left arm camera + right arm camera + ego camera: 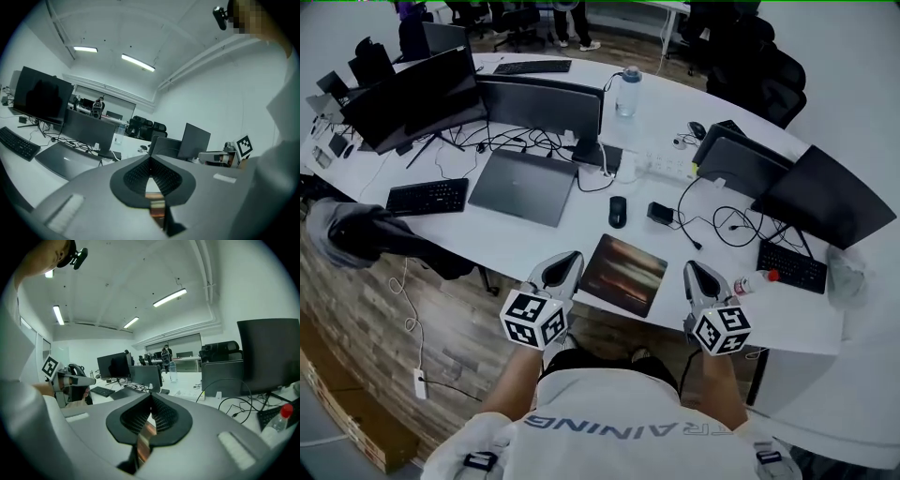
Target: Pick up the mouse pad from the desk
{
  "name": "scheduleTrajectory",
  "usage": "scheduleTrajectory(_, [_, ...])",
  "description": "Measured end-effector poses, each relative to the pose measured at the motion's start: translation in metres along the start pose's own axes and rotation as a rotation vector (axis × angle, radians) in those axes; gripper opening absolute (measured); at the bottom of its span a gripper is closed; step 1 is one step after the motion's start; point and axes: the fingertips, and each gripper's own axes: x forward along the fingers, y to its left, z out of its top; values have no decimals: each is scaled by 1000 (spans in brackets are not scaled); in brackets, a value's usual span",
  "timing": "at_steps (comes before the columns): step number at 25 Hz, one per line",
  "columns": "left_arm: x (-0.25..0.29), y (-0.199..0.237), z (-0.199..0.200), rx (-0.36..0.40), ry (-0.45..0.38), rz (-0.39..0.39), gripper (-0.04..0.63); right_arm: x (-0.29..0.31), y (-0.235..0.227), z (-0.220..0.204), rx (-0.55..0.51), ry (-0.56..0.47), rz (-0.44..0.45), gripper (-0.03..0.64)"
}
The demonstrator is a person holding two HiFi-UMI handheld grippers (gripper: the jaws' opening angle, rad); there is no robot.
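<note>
Office table (pixel 534 234) was crowded. Mouse pad (pixel 624 274) lay flat at near edge, mouse (pixel 618 212) at its 12 o'clock. Left hand-held gripper (pixel 565 265) at pad's 9 o'clock, right hand-held gripper (pixel 694 272) at 3 o'clock, both clenched, empty. Likely risk: shut jaws could shove thin pad toward mouse, missing its edge.
</note>
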Motion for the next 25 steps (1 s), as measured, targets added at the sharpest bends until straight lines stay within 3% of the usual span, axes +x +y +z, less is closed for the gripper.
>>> scheduleTrajectory(4, [3,7,4,8,3,-19,0,10,7,0,-2,7,-6,14])
scheduleTrajectory(10, [11,-19,-1,11,7,-29,0,14,-11,-7,19,3,-24,35])
scheduleTrajectory(13, [11,-23,-8,-3,15,-6,0,27,-15,-35,-4,102,3,140])
scheduleTrajectory(25, [-12,-9,-42,-67,68,113,0,82,10,-218,-129,653,162,360])
